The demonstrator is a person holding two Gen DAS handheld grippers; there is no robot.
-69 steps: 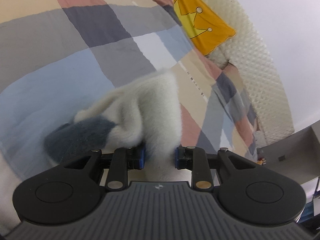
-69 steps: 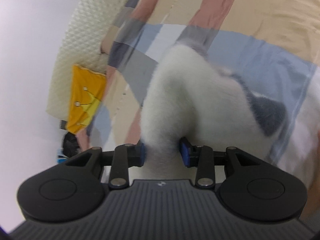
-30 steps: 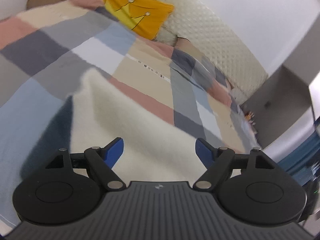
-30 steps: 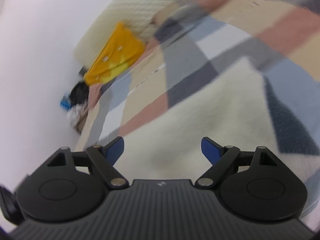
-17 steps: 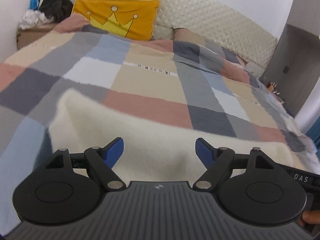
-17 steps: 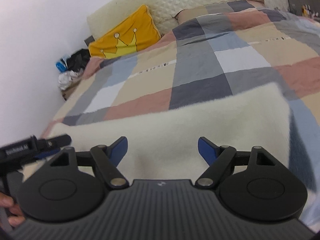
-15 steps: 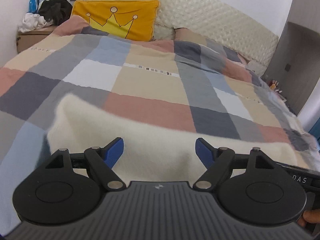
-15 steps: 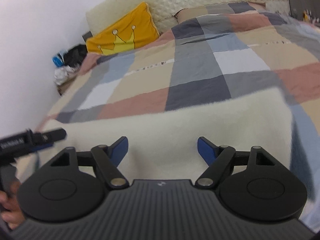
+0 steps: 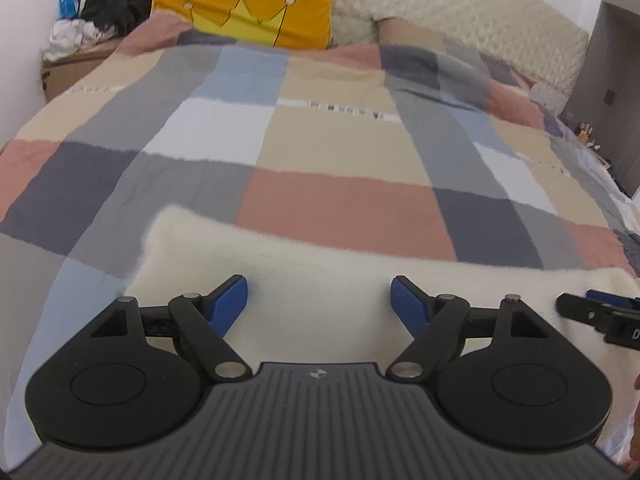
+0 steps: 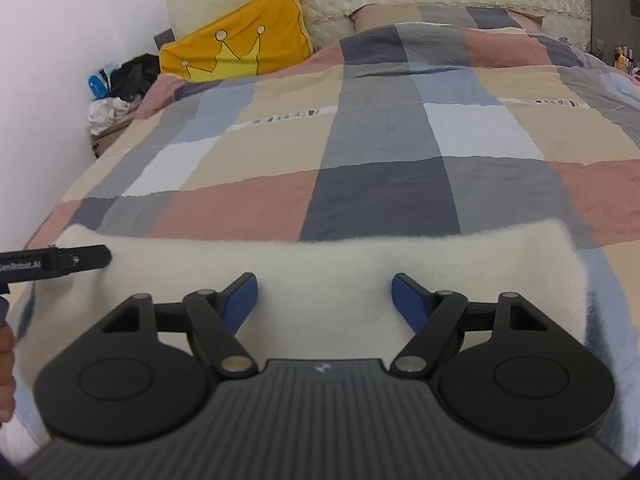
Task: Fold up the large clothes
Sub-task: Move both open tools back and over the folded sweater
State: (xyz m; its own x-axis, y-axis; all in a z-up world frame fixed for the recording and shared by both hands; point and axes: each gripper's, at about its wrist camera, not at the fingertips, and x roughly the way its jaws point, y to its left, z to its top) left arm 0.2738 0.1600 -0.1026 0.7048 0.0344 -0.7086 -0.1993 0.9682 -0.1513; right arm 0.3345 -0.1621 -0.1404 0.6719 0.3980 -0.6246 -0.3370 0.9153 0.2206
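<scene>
The cream-white fluffy fleece garment (image 9: 340, 280) lies flat on the patchwork checked quilt (image 9: 328, 136), at the end farthest from the yellow crown-printed pillow (image 9: 256, 8); its long axis runs crosswise, parallel to that pillow's face, and both claws look over it toward the pillow. The left gripper (image 9: 319, 300) hangs above the garment's left portion, its blue-padded jaws spread wide with nothing between them; the right gripper (image 10: 324, 298) hangs above the right portion, equally wide and empty; each shows at the edge of the other's view, so they sit side by side along the same long axis. The far edge of the garment, the one nearer the pillow, reads as a soft rounded roll, likely a fold line; the left end lies nearer the left claw, the right end nearer the right, so a next fold across the length would probably fall to whichever end is chosen. The fleece is thick, napped and limp; it should bunch rather than crease; the quilt beneath is thin woven cotton, faintly wrinkled.
</scene>
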